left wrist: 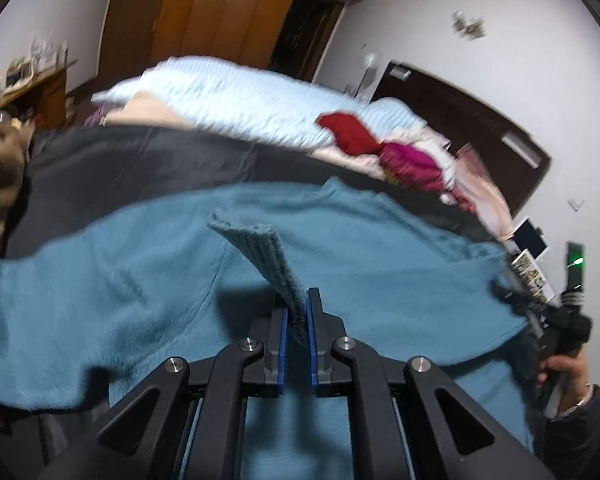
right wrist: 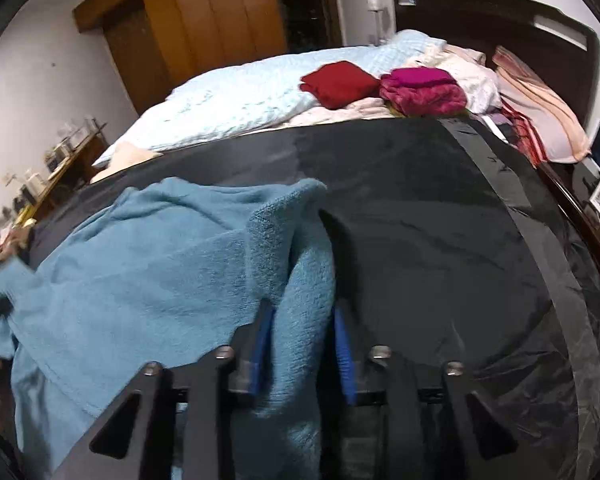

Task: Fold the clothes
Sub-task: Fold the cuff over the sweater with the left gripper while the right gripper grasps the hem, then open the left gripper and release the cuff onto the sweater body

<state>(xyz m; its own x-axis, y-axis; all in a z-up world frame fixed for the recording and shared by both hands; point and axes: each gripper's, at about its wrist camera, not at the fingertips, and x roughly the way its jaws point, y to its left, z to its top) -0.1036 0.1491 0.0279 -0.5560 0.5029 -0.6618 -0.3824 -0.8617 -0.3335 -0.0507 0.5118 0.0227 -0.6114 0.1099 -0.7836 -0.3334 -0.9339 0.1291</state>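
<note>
A teal fleece sweater (left wrist: 140,280) lies spread on a dark cover (left wrist: 140,160) over the bed. My left gripper (left wrist: 298,300) is shut on the sweater's ribbed cuff (left wrist: 256,248), which sticks up from between the blue pads. In the right wrist view, a thick fold of the same sweater (right wrist: 160,260) runs between the pads of my right gripper (right wrist: 304,308) and fills the gap, touching both sides. The dark cover (right wrist: 440,220) is bare to the right of that fold. The left wrist view shows a hand (left wrist: 568,372) holding the right gripper at the sweater's right edge.
Beyond the cover lie a folded red garment (right wrist: 338,82), a folded magenta pile (right wrist: 424,88) and a light blue quilt (right wrist: 240,96). A dark headboard (right wrist: 500,12) and pillows (right wrist: 540,100) are at the right, a wooden wardrobe (right wrist: 220,12) behind, a cluttered shelf (right wrist: 60,152) at the left.
</note>
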